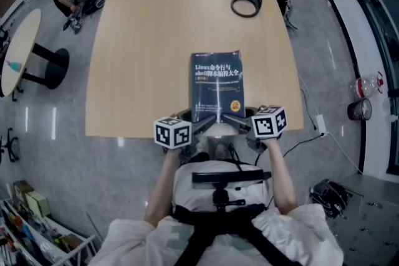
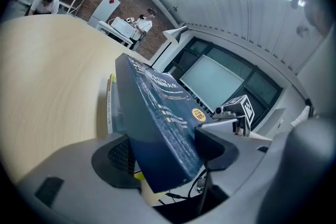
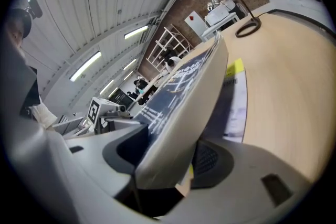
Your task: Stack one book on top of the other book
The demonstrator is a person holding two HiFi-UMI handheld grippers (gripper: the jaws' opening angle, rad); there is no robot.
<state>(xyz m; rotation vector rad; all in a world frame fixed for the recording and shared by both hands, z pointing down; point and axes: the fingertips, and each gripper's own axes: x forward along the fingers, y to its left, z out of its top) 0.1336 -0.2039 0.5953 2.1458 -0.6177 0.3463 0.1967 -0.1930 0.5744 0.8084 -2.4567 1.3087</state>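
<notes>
we've got the left gripper (image 2: 165, 152) and right gripper (image 3: 170, 152) both clamped on the blue book (image 1: 217, 87), cover says "Linux", lower book (image 3: 234, 97) mostly hidden

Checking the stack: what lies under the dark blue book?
A second book, yellow and white, shows beneath the dark blue book; most of its cover is hidden.

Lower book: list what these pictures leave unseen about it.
- Left gripper view: only a pale strip of the lower book shows beside the blue book; its print is too small to read.
- Right gripper view: its cover is blurred, the rest hidden behind the blue book; whether the two touch cannot be told.
- Head view: the blue book covers it entirely.
</notes>
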